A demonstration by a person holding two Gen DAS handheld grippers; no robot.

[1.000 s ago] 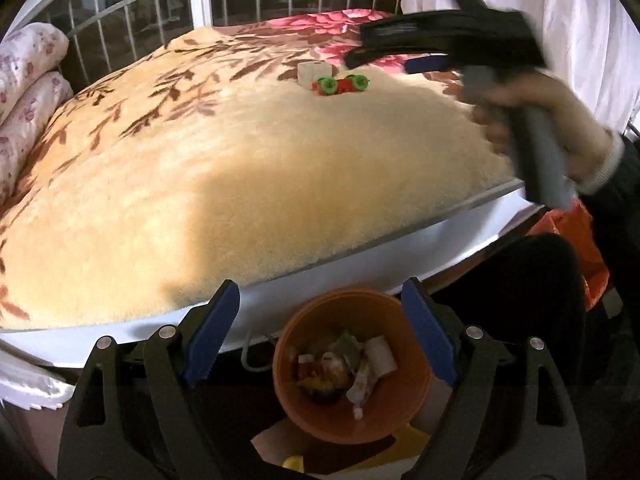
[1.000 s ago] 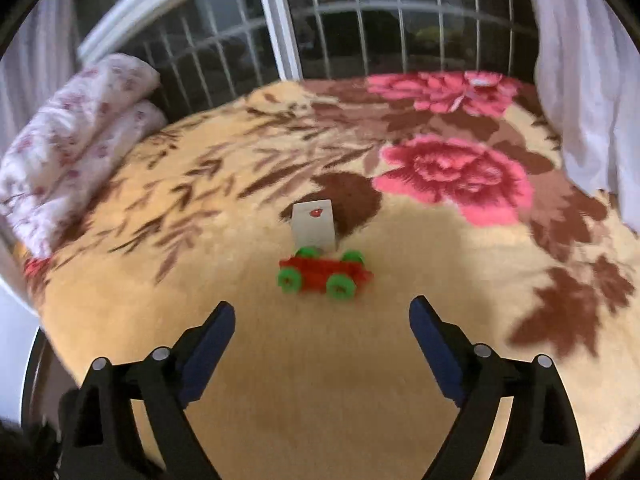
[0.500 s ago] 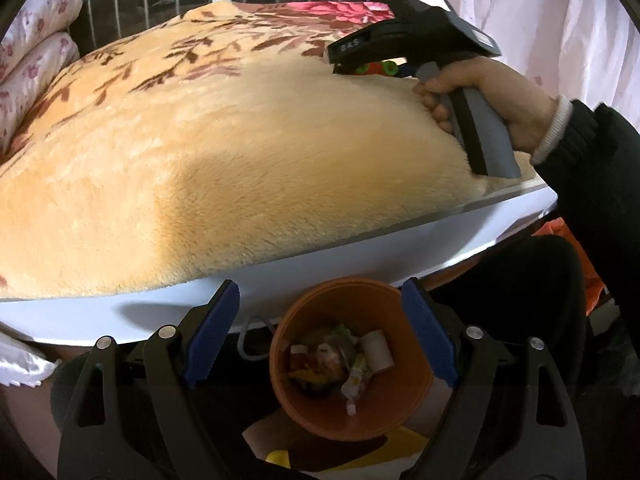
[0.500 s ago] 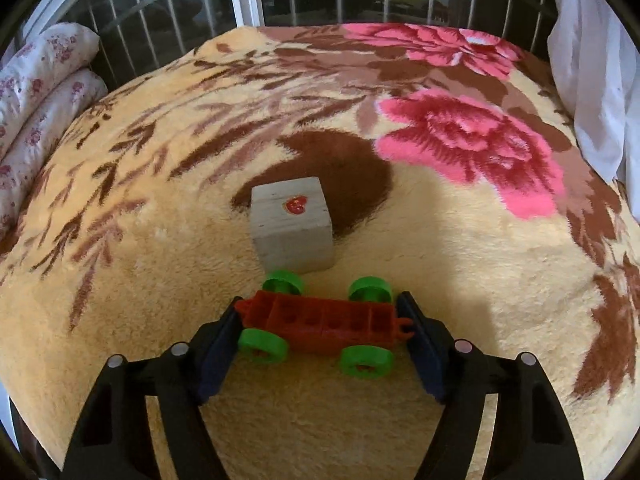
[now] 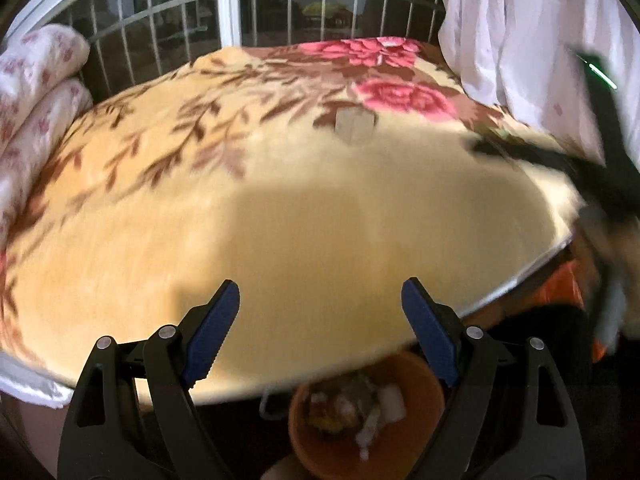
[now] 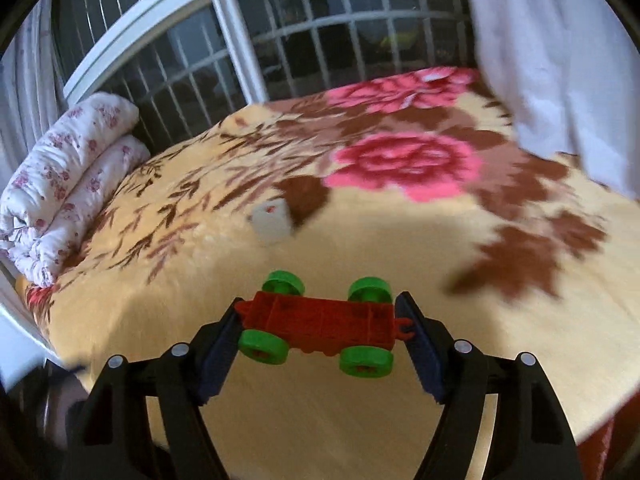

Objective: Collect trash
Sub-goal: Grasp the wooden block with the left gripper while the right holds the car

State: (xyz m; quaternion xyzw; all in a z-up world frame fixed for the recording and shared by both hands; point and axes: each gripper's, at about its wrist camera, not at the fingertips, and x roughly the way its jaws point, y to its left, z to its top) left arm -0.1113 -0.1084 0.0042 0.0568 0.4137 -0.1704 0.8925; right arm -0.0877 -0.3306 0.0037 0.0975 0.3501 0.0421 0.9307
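Note:
My right gripper (image 6: 320, 320) is shut on a red toy car with green wheels (image 6: 318, 322) and holds it above the floral blanket (image 6: 360, 248). A pale cube with a red mark (image 6: 271, 220) stays on the blanket beyond it; it also shows in the left wrist view (image 5: 354, 125). My left gripper (image 5: 320, 312) is open and empty over the bed's front edge. An orange bin (image 5: 368, 420) holding scraps of trash stands on the floor just below it. The right gripper shows blurred at the right edge of the left wrist view (image 5: 560, 160).
Rolled floral quilts (image 6: 68, 184) lie at the bed's left side. A barred window (image 6: 320, 44) runs behind the bed. A white curtain (image 6: 560, 60) hangs at the right. An orange bag (image 5: 560, 292) sits on the floor at the right.
My right gripper closed on the toy car and lifted it back off the blanket, away from the cube. My left gripper tilted up, so the bin sits lower in its view.

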